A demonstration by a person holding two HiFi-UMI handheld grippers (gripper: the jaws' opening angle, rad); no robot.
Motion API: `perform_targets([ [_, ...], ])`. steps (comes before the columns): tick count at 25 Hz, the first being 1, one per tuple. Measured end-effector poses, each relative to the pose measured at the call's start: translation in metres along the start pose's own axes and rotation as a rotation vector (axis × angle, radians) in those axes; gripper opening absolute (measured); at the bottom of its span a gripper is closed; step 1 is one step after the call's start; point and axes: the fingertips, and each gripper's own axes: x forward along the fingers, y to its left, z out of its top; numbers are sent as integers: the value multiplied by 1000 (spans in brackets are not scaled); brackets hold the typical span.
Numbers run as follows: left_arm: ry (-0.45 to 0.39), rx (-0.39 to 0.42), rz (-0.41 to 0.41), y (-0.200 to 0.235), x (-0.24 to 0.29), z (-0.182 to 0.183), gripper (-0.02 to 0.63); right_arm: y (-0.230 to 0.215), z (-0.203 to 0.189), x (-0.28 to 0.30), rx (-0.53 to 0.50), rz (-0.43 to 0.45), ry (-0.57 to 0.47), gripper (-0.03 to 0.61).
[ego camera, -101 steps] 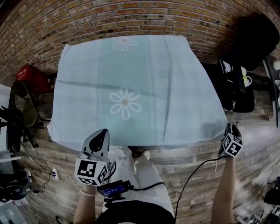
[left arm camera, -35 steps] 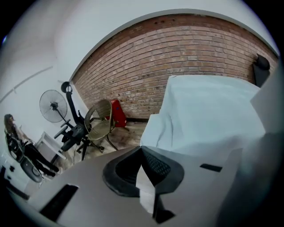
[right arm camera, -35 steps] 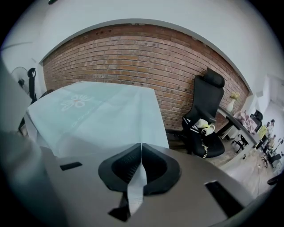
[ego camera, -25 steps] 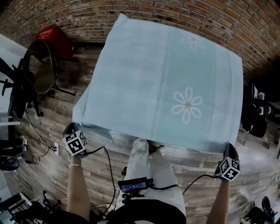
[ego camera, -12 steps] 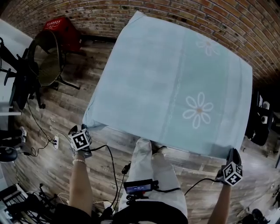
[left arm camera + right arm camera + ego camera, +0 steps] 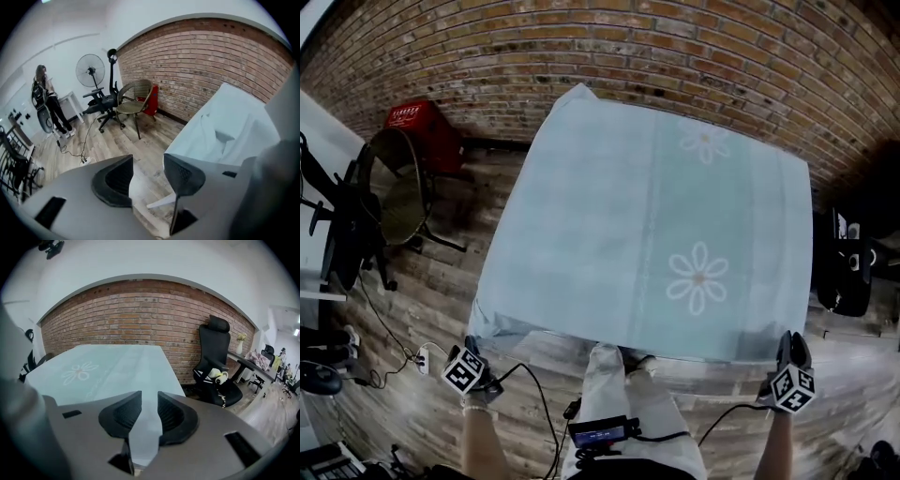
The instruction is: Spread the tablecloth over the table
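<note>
A pale blue tablecloth (image 6: 656, 216) with white daisy prints lies spread flat over the table, its edges hanging over the sides. My left gripper (image 6: 472, 345) hangs below the cloth's near left corner, apart from it. In the left gripper view its jaws (image 6: 147, 161) have just been opening and stand wide, with only floor between them; the draped corner (image 6: 225, 131) is off to the right. My right gripper (image 6: 787, 342) is at the near right corner. Its jaws (image 6: 149, 397) have just been opening, with a strip of cloth (image 6: 103, 369) still in the gap, unpressed.
A red crate (image 6: 417, 122) and a round-backed chair (image 6: 394, 173) stand left of the table by the brick wall. A black office chair (image 6: 848, 267) is at the right. Cables cross the wood floor. A person (image 6: 47, 103) and a fan (image 6: 90, 70) are far off.
The left gripper has let go of the near left corner and dropped back below it. That corner now hangs down. The right gripper stays at the near right corner.
</note>
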Motion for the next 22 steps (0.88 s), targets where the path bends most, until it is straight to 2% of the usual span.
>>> perform_targets([
  [3,-48,-157,-18,6,-7,8,189,2,7,-2,10,13,-25,120],
  [4,-55,-165,-34,4,-10,11,139,1,8,-3,10,16,-28,120],
  [5,-60,-142,-44,2,-14,15,58,1,9,-4,8,20,-28,120],
  [6,-65,-106,-44,-1,-18,17,18,0,10,-4,4,26,-27,120],
  [9,-62,-52,-34,-2,-26,17,18,-1,11,-1,-9,45,-22,120],
  [11,-40,-32,5,4,-30,10,18,-1,9,1,-12,56,-17,120],
  [14,-55,-36,18,10,-41,9,39,0,8,7,-10,73,-17,120],
  [15,-69,-45,4,11,-46,12,82,2,7,7,-13,79,-16,120],
  [16,-85,-38,-8,10,-52,17,85,4,8,8,-19,85,-15,120],
  [19,-172,42,-75,-14,-71,43,19,12,13,8,-44,103,-19,114],
  [22,-255,85,-225,-67,-89,70,15,24,20,8,-55,124,-38,104],
])
